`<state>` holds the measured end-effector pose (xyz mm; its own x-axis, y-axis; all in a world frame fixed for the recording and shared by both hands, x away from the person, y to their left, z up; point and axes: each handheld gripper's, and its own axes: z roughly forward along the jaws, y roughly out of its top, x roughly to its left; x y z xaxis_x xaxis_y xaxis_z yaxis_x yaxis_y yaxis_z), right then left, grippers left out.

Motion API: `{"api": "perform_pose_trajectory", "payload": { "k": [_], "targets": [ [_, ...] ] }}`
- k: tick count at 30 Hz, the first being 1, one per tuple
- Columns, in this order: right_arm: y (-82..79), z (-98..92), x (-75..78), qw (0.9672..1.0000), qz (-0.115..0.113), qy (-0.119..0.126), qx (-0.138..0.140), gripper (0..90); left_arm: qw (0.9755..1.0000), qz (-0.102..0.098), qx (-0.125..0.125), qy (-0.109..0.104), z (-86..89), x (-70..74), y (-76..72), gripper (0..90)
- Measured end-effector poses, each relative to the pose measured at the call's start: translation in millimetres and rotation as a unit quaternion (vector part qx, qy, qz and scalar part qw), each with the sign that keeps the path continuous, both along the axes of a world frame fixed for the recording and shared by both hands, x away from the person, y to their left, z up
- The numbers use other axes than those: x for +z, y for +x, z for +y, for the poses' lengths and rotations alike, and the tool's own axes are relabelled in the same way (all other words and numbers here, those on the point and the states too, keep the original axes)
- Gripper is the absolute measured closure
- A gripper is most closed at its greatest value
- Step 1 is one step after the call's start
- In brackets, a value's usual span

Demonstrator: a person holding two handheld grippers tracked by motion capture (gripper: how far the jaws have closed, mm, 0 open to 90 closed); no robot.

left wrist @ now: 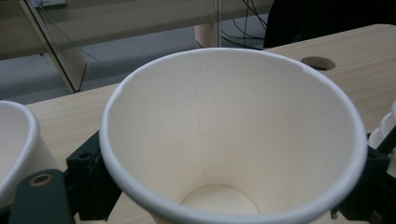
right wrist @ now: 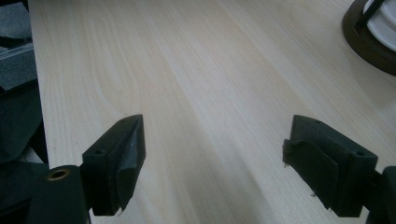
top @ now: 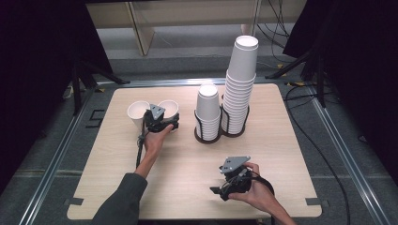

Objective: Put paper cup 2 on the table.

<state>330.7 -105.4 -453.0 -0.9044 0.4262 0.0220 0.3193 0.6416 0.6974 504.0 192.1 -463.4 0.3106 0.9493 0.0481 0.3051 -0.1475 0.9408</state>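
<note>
A: From the high view, your left gripper [top: 162, 123] sits at the table's left-centre, clamped on a white paper cup [top: 168, 109] that opens upward. A second white paper cup [top: 137, 112] stands just beside it, to its left. Your right gripper [top: 233, 180] rests low on the near right of the pale wooden table [top: 187, 173], well apart from both.

B: And the stacks?

A: A short stack of white paper cups [top: 208, 110] and a tall stack of white paper cups [top: 241, 84] stand in a dark wire double holder [top: 220, 133] at the table's middle, mouths down.

B: What does the left gripper view give you?

A: The held cup [left wrist: 233, 135] sits between your two black jaws, both pressing on its wall below the rim; it's empty, its bottom visible. The neighbour cup [left wrist: 16, 140] is at the left edge.

B: The right gripper view?

A: Your jaws stand wide apart over bare wood with nothing between them. The holder's dark base [right wrist: 369, 42] is in the far corner.

B: So which step is this?

A: I judge you're setting loose cups out, with this one in hand. Next calls for lowering it flat beside its neighbour without nudging it, then easing the jaws open so the thin wall doesn't crumple.
</note>
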Motion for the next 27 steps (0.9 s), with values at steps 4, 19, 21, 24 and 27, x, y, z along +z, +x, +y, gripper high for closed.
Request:
{"api": "perform_pose_trajectory", "payload": {
  "k": [4, 19, 21, 24, 27],
  "targets": [
    [0.6, -0.4, -0.1, 1.0, 0.0, 0.006, 0.007, 20.1, 0.9999, 0.004, 0.001, -0.012, -3.0, -3.0, 1.5, 13.5],
    [-0.4, -0.2, 0.5, 0.9999, 0.009, 0.009, 0.005, 20.2, 0.9999, 0.011, 0.011, -0.003, -4.0, -9.8, 0.5, 12.1],
    [-0.4, -0.3, 0.7, 0.9999, 0.009, 0.007, 0.005, 20.2, 0.9999, 0.013, 0.008, -0.005, -2.2, -13.4, 0.0, 12.4],
    [-0.6, 0.2, -0.1, 0.9999, 0.01, 0.007, 0.004, 20.2, 0.9997, 0.023, 0.007, -0.007, -0.9, -16.7, -2.0, 13.7],
    [0.0, 0.0, -0.1, 1.0, 0.004, 0.006, 0.006, 20.2, 0.9993, 0.036, 0.003, -0.005, 0.0, -17.3, -3.3, 14.2]
  ]
}}
